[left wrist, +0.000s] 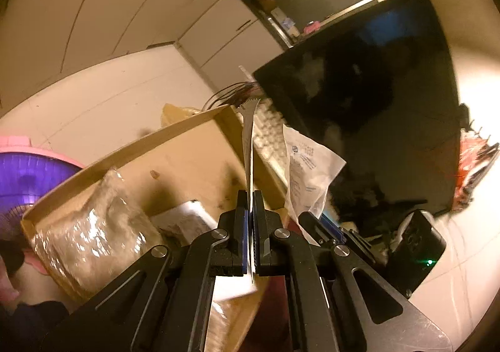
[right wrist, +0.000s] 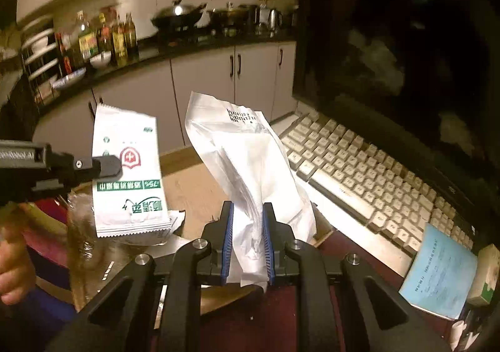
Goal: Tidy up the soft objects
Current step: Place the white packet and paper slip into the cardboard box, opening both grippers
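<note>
I had both tongs loaded and hanging over the near part of the bench. The left tongs (left wrist: pixel 250 195) were pinched fully together on a flat white sachet with green printing and a red cross badge (right wrist: pixel 128 171), gripped by its middle so the sachet stood on edge above the open brown cardboard box (left wrist: pixel 175 146). The right tongs (right wrist: pixel 248 211) were nearly closed, squeezing the bunched lower part of a crinkled white plastic pouch with black date print (right wrist: pixel 247 146); the pouch stood up from the pads, between the box and the beige keyboard (right wrist: pixel 359 171) that lay along the foot of the dark monitor (left wrist: pixel 359 86).

Inside the box I could already see a clear, shiny plastic-wrapped bundle (left wrist: pixel 93 227) against the near left wall and a pale flat packet (left wrist: pixel 184 217) beside it, so I judged the sorting partly done. Neither of the two items I held was in the box yet; both were in the air above it or just beside its edge. What remained, as I read it, was to lower each into the box and let go. Whether more soft things waited elsewhere on the bench I could not tell.
</note>
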The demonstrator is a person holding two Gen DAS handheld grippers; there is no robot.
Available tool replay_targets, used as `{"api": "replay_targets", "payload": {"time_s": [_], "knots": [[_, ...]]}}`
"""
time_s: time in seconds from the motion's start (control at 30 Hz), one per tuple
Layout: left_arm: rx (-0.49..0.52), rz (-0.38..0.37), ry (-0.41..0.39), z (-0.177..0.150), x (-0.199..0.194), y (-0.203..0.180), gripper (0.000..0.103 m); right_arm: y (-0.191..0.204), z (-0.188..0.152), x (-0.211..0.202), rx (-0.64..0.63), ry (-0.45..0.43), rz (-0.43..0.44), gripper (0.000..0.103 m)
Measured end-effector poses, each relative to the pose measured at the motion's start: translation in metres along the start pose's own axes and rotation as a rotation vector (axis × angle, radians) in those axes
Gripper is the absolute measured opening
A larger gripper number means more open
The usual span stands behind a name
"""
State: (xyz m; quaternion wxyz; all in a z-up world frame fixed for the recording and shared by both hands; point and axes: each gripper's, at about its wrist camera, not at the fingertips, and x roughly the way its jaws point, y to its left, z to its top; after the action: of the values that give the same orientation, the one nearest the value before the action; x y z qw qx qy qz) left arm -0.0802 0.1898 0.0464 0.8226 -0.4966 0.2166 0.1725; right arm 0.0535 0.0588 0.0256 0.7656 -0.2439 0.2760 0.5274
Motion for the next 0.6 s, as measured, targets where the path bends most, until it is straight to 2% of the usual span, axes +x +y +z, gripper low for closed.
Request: {"api": "replay_targets", "payload": {"time_s": [0.1,0.3,0.4,0.5,0.57,0.6], "knots": [[-0.02,0.01,0.018,0.001,0.012,0.008,0.001,0.009,-0.002,0.018,-0.031,0.035,-0.023,0.016],[0.001,0.114,0.039,-0.001,0.024,0.015,0.001,0.028,-0.005,0.036,-0.066,0.071,-0.013,0.017],[0.044,0.175,0.041,-0.003,0.027,0.011,0.002,0.028,-0.007,0.036,-0.042,0.069,0.0,0.021],[0.06,0.198,0.066,-0.006,0.033,0.011,0.003,0.019,-0.008,0.038,0.008,0.08,0.027,0.027],[0.075,0.224,0.068,-0.01,0.032,0.009,0.015,0.013,-0.011,0.038,0.052,0.092,0.08,0.035],[0.086,0.238,0.066,-0.012,0.032,0.007,0.036,0.009,-0.013,0.038,0.077,0.102,0.112,0.039]]}}
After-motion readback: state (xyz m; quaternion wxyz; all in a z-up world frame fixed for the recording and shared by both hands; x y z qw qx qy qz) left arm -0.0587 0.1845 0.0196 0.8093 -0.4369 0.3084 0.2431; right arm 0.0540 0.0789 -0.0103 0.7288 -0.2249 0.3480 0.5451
